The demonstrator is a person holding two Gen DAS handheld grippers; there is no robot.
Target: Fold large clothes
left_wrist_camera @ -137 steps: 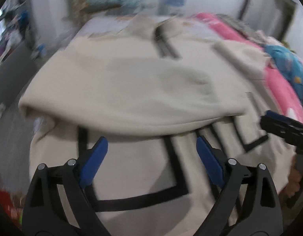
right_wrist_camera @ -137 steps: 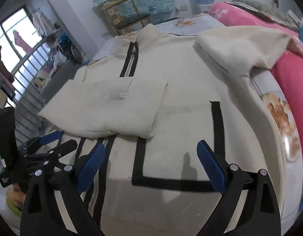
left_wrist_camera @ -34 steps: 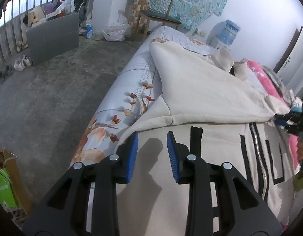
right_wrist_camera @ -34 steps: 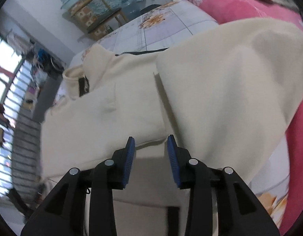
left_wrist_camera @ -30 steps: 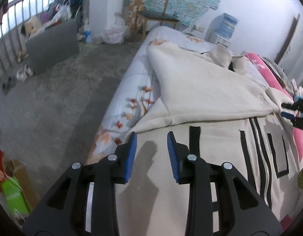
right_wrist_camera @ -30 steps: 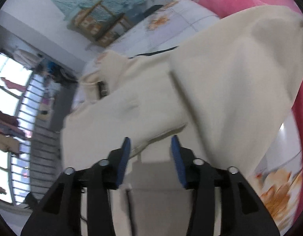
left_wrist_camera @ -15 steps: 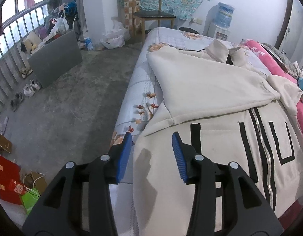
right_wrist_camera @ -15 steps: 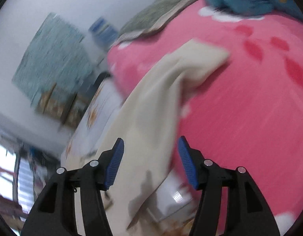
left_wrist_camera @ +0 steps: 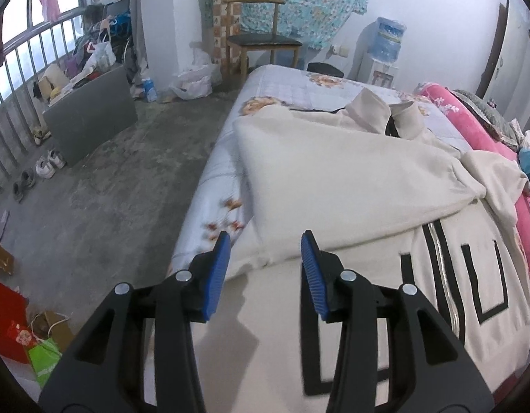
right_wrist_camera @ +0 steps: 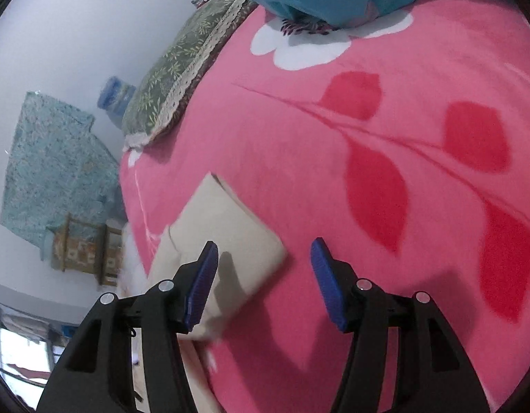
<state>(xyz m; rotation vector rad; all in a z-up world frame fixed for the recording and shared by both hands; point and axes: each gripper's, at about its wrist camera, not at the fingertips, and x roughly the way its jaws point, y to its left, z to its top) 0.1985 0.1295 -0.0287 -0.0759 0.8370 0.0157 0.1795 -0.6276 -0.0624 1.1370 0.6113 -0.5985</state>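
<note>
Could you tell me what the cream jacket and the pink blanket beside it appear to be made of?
The cream jacket looks like thick fleece or sweatshirt knit: matte, soft rounded folds, with flat black trim and a zipper down the front. The pink blanket seems a plush, velvety pile, probably synthetic: its surface is fuzzy, with a slight sheen and a printed leaf pattern. Neither fibre can be confirmed by sight.

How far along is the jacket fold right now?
Done: one sleeve lies folded across the cream jacket. In hand: nothing; the left gripper is open over the sleeve's edge, the right gripper open by the other sleeve's cuff on the pink blanket. Left: fold that sleeve in, then the body.
</note>
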